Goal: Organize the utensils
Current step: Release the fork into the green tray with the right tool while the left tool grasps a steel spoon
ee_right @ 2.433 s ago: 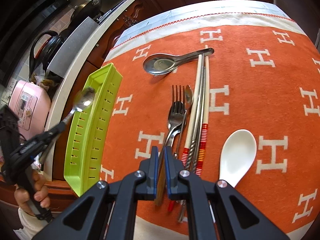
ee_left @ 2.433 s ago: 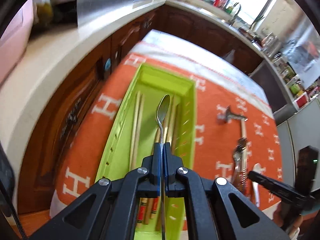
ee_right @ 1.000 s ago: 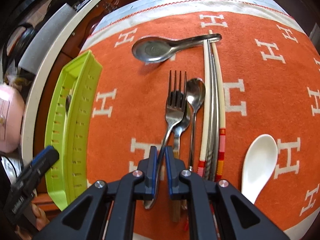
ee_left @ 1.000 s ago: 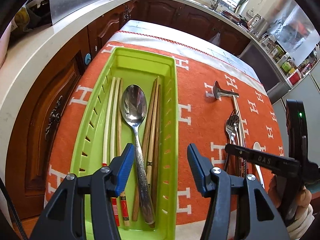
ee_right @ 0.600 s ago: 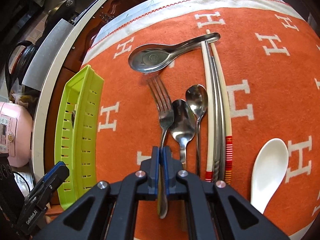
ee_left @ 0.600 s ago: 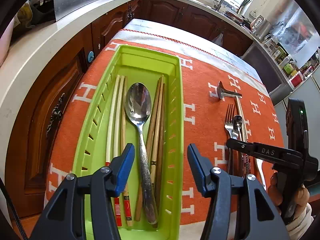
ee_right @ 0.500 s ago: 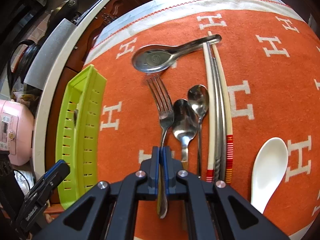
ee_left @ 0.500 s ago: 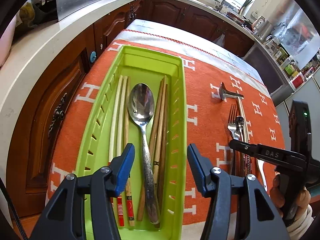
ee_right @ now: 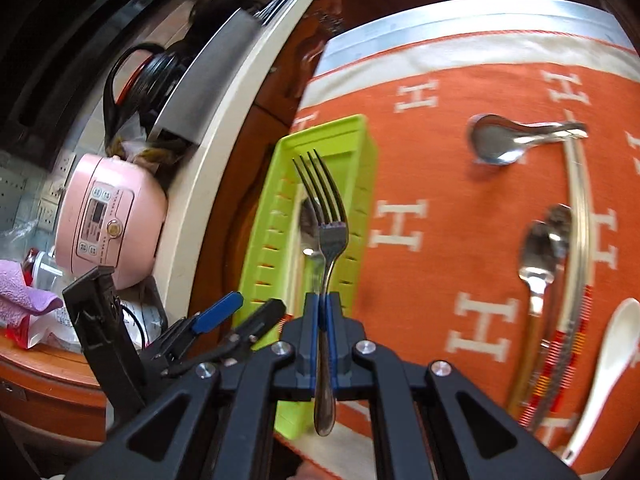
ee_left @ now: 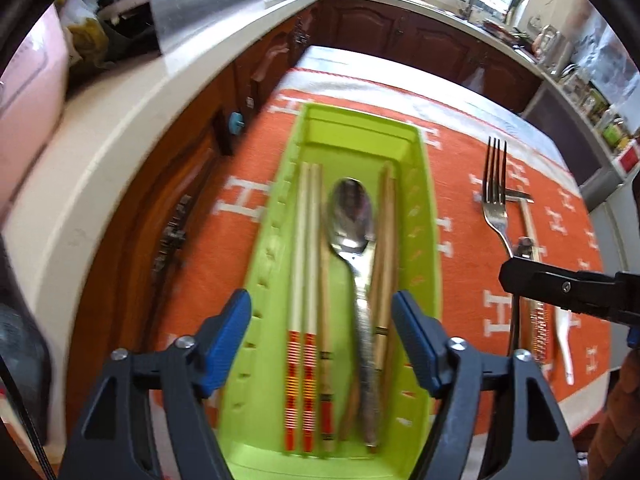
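Left gripper [ee_left: 322, 332] hovers over the near end of the green tray [ee_left: 428, 184], jaws wide apart, holding nothing. In the tray, left to right: two pale chopsticks with red-striped ends [ee_left: 302, 280], one thinner pale chopstick beside them, one metal spoon [ee_left: 352, 224] bowl toward the far end, and brown wooden chopsticks [ee_left: 386, 240] along the right wall, count unclear from blur.

Right gripper [ee_right: 325, 320] has its jaws closed on one metal fork [ee_right: 326, 216], clamped on the handle, tines pointing away, held in the air above the tray, which lies on the orange H-pattern cloth [ee_right: 420, 152] covering the bench.

Right of the tray on the cloth: one metal ladle-style soup spoon [ee_right: 496, 144], two metal spoons [ee_right: 540, 256] lying close together, a bundle of long chopsticks [ee_right: 578, 216] with striped ends, one white ceramic spoon [ee_right: 612, 348].
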